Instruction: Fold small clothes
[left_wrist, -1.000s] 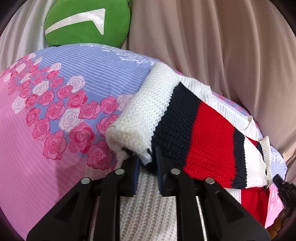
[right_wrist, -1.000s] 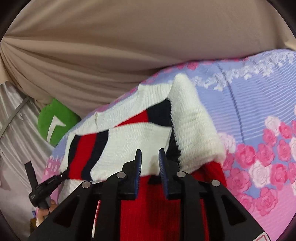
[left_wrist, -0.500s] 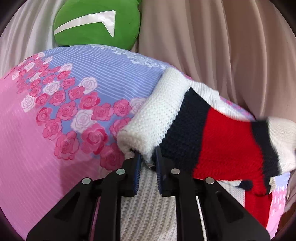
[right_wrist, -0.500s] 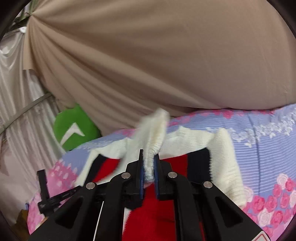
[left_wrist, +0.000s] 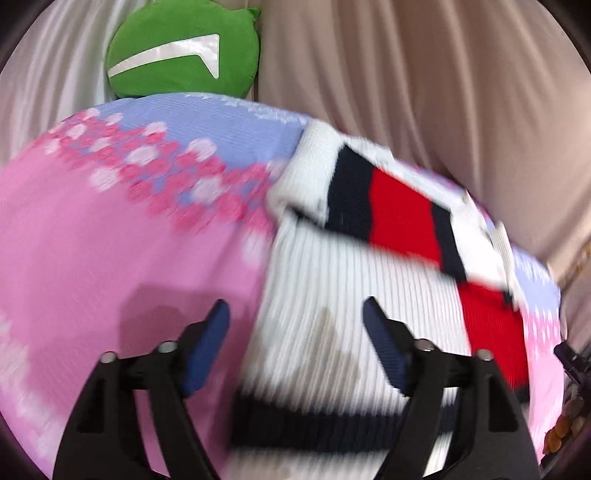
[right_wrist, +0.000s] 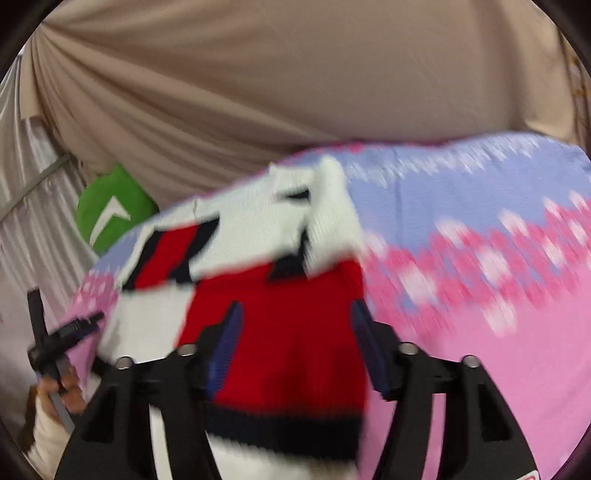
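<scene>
A small knitted sweater (left_wrist: 332, 291) in white, navy and red lies on the pink and lilac rose-print bedsheet (left_wrist: 110, 240). Both sleeves are folded across its body; one striped sleeve (left_wrist: 391, 214) crosses the upper part. My left gripper (left_wrist: 295, 325) is open and empty above the white ribbed body. In the right wrist view the sweater (right_wrist: 277, 325) shows its red panel, and my right gripper (right_wrist: 295, 325) is open and empty above it. Both views are motion-blurred.
A green round cushion (left_wrist: 181, 55) sits at the far edge of the bed, also in the right wrist view (right_wrist: 110, 210). Beige curtain (left_wrist: 424, 81) hangs behind. The left gripper's body and the hand holding it (right_wrist: 55, 354) show at lower left.
Both grippers have let go of the sleeves, opened wide and pulled back toward the sweater's lower part. The sleeves now lie folded across the sweater's body.
</scene>
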